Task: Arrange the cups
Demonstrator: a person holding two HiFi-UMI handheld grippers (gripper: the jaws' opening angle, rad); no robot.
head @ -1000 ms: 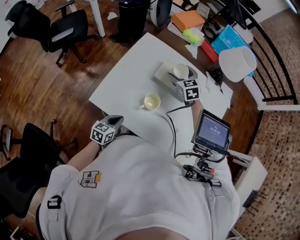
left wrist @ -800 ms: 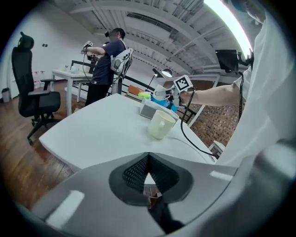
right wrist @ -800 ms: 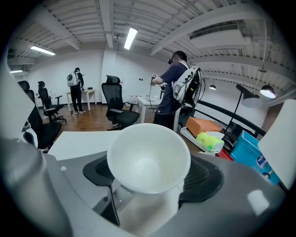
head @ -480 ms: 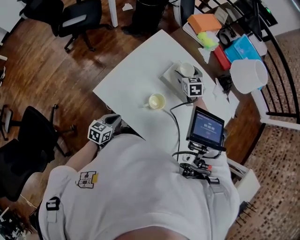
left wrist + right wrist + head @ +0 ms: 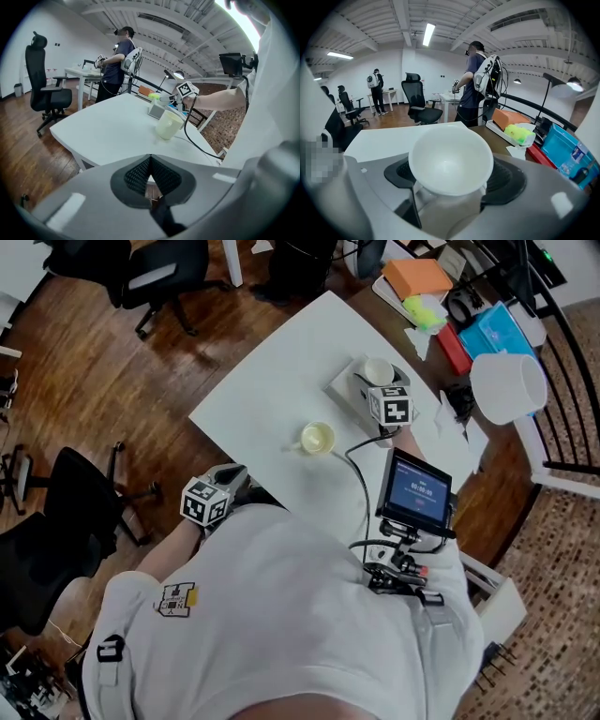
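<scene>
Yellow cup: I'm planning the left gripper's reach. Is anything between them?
Nothing visible. Only bare table lies between the left gripper and the yellow cup; the black cable runs beyond the cup.

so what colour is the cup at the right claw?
The cup is plain white, no pattern. The right gripper view shows it best.

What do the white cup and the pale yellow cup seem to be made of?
White round cup: likely glazed ceramic, judging by its smooth, glossy inside with soft highlights and a fairly thick rim. Pale yellow cup: probably ceramic too, opaque with a duller sheen; plastic cannot be ruled out from this look.
</scene>
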